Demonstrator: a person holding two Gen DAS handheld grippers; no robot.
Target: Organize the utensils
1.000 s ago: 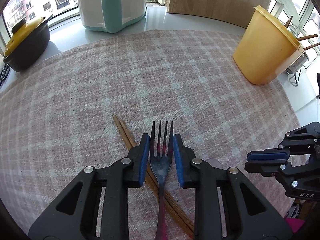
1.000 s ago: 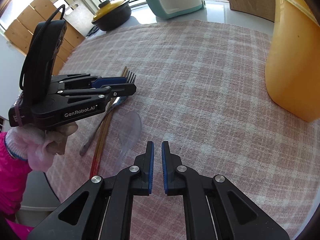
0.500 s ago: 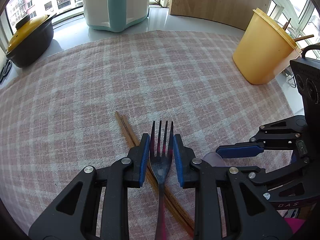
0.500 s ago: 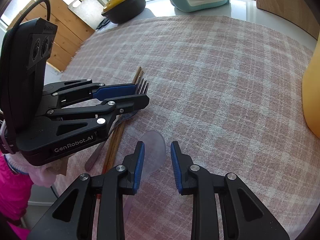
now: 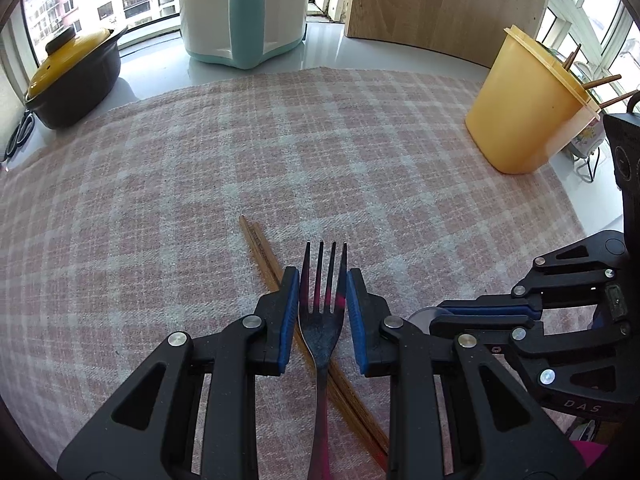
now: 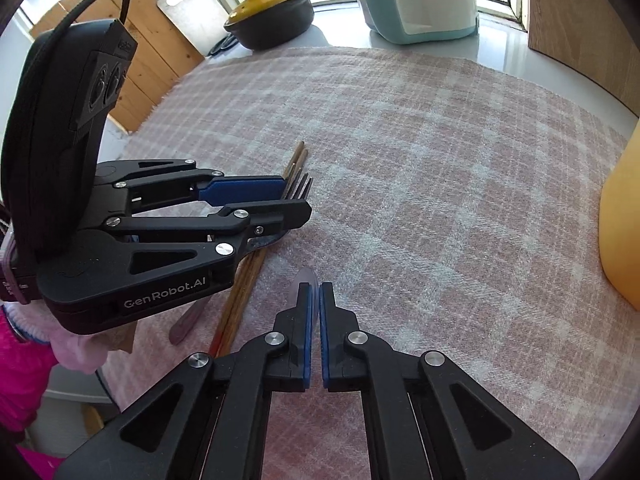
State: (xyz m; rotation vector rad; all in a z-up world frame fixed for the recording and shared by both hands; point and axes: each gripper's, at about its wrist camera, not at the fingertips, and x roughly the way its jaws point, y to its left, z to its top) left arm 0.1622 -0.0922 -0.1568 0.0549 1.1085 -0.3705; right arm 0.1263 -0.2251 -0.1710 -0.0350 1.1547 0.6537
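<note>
My left gripper [image 5: 322,280] is shut on a dark metal fork [image 5: 322,320], tines pointing forward, just above the checked cloth. A pair of wooden chopsticks [image 5: 260,248] lies on the cloth under it. My right gripper [image 6: 314,292] is shut on a clear plastic spoon [image 6: 305,276], held on edge between the pads. In the right wrist view the left gripper [image 6: 296,196], the fork tines [image 6: 301,186] and the chopsticks [image 6: 240,300] sit to the left. The right gripper also shows in the left wrist view [image 5: 480,312]. A yellow utensil holder [image 5: 524,108] with sticks in it stands far right.
A pink checked cloth [image 5: 200,168] covers the table. A black pot with a yellow lid [image 5: 72,76] stands far left, a white and teal appliance [image 5: 240,8] at the back, and a wooden board [image 5: 440,4] behind it. The table edge lies near me.
My right gripper closed from open onto the clear spoon and turned it on edge. My left gripper kept hold of the fork and barely moved.
</note>
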